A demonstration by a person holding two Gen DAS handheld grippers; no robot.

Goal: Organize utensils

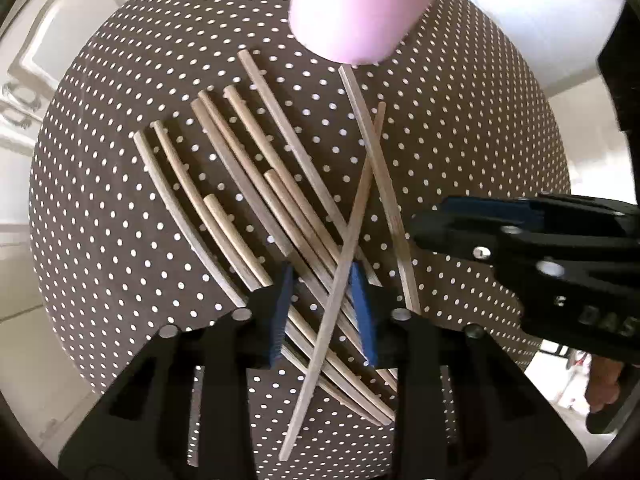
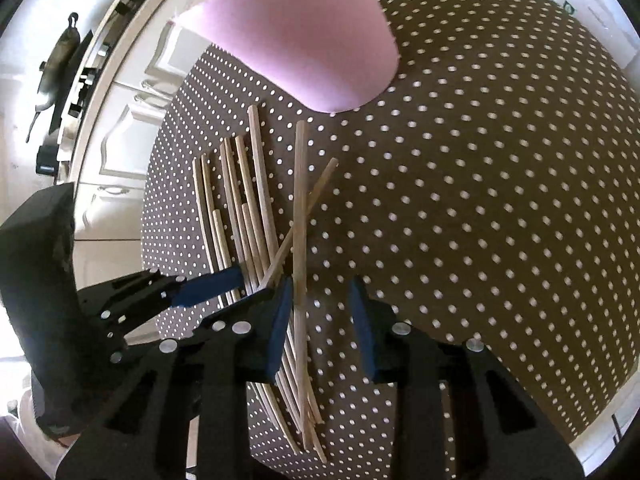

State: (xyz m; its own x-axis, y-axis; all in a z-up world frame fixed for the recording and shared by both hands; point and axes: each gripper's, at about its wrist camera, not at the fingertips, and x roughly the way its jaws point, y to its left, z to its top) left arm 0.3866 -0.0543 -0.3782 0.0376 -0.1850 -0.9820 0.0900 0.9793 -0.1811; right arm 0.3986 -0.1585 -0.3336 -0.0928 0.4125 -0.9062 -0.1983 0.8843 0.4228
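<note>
Chopsticks point(image 1: 256, 184) lie loose on the polka-dot surface point(image 1: 460, 120), none yet visibly placed in the pink cup point(image 1: 352, 4) at 12 o'clock; its interior is hidden. Left wrist view: the left claw point(image 1: 324, 312) is spread over the bundle's near ends, with one crossed chopstick point(image 1: 340, 276) passing between its pads untouched; the right claw point(image 1: 432, 232) enters at 3 o'clock, its opening unclear here. Right wrist view: the right claw point(image 2: 320, 320) is spread, a long chopstick point(image 2: 299, 216) running toward 12 o'clock just inside its left pad; the left claw point(image 2: 224, 280) sits at 9 o'clock. Judged barely begun: every visible stick remains to gather.
</note>
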